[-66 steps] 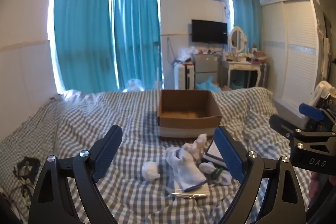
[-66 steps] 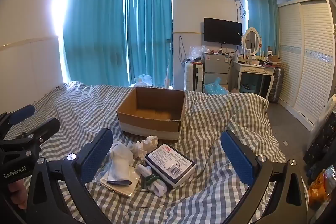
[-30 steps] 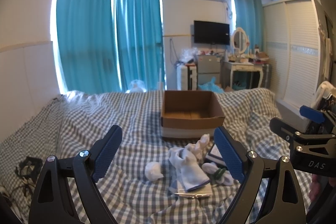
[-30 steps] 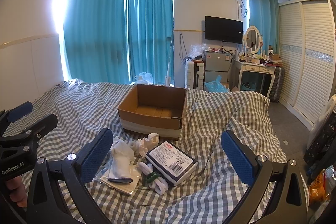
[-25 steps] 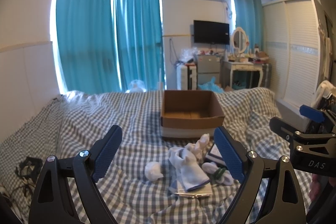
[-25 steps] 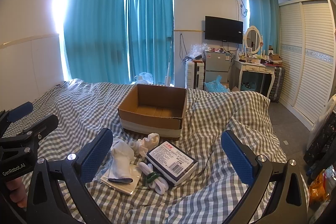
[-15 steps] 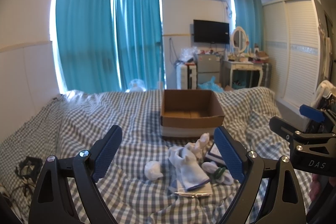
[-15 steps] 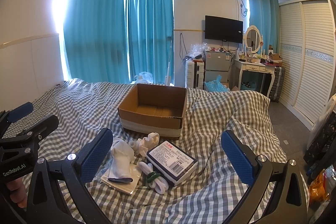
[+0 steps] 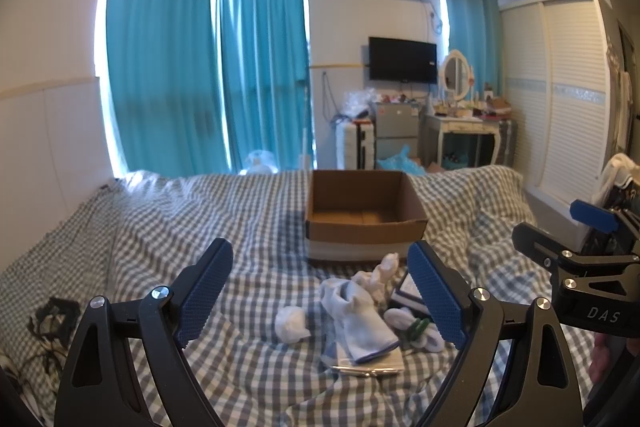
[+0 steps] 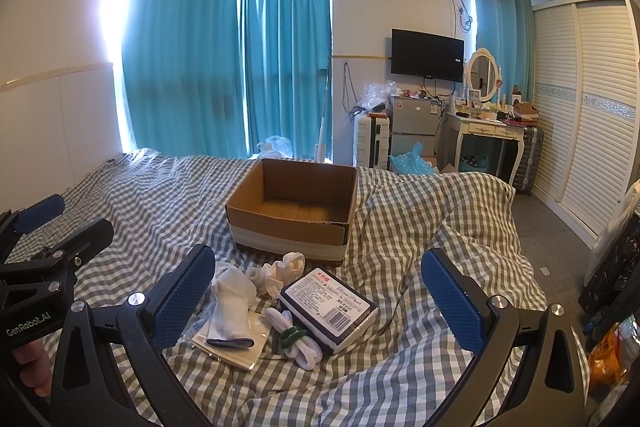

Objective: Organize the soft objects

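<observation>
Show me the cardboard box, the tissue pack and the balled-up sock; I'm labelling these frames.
cardboard box (image 10: 286,233): right wrist view, front wall.
tissue pack (image 10: 330,303): right wrist view, printed top label.
balled-up sock (image 9: 291,323): left wrist view, its middle.

The bed cover (image 10: 420,227) has a grey and white check pattern. The cardboard box (image 10: 294,223) is brown, with a pale band along its lower wall. The socks (image 10: 234,301) are white, one with a dark blue edge. The curtains (image 10: 224,55) are teal. The fingers (image 10: 182,297) carry blue dotted pads on black frames.
</observation>
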The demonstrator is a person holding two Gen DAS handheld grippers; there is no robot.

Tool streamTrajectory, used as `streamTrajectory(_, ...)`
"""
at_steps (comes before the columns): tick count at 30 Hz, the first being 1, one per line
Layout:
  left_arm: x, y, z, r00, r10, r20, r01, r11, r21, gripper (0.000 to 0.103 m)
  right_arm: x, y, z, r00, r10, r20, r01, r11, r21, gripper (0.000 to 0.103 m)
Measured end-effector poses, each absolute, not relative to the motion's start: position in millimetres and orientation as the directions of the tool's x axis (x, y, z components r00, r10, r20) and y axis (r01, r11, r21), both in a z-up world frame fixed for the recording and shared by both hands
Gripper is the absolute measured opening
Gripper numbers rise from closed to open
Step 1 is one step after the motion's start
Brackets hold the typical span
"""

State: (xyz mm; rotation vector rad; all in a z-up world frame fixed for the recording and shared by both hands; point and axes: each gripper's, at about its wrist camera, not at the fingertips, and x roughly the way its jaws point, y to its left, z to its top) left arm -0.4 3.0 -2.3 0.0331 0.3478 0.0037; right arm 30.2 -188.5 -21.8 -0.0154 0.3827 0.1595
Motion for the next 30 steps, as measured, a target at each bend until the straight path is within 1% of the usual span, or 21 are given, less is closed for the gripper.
streamTrajectory(18,-0.3,2.3,-3.8,0.942,0.013,-0.335,-0.002,0.999,0.034,0.091,30.1,-187.9,-22.5,0.914,0.154,-0.374,-0.160,0.987,0.015,0.103)
streamTrajectory(25,-7.1,-1.6,7.7,0.956,0.024,-0.292,-0.012,0.999,0.042,0.090,31.4,-187.0,-22.1,0.913,0.162,-0.373,-0.170,0.985,0.012,0.103)
streamTrajectory(30,-0.9,-4.0,14.9,0.953,0.012,-0.302,-0.002,0.999,0.035,0.090,34.7,-191.6,-16.5,0.911,0.170,-0.375,-0.183,0.983,0.000,0.103)
